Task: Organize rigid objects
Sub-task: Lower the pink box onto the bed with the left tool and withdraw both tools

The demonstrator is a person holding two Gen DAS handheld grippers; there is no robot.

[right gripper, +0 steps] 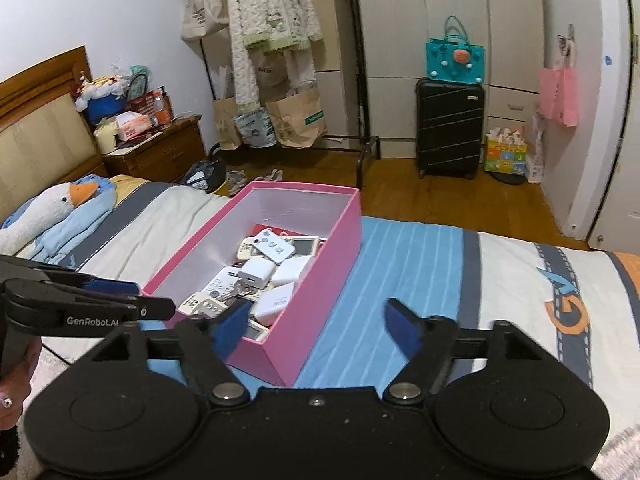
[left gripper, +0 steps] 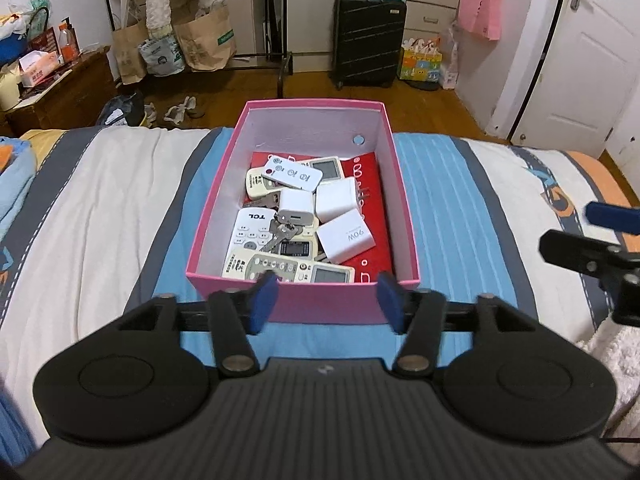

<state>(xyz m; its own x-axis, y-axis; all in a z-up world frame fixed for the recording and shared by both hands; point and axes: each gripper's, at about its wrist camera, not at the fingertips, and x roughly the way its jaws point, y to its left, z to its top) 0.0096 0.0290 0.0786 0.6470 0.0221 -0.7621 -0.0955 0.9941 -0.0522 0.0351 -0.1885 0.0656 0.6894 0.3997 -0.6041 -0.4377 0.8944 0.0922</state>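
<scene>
Before the pink box near rim, left tool and right tool gape wide, holding nothing.

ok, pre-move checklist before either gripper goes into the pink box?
1. Left gripper jaws open, holding nothing: ok.
2. Right gripper jaws open, holding nothing: ok.
3. Box open-topped, flat on the bed: ok.
4. Items clearly separated for a clean grasp: not ok; remotes, chargers and keys lie piled and overlapping.
5. Grippers apart from each other: ok; the right sits off to the side of the left.
6. Anything hidden under the pile: cannot tell.
</scene>
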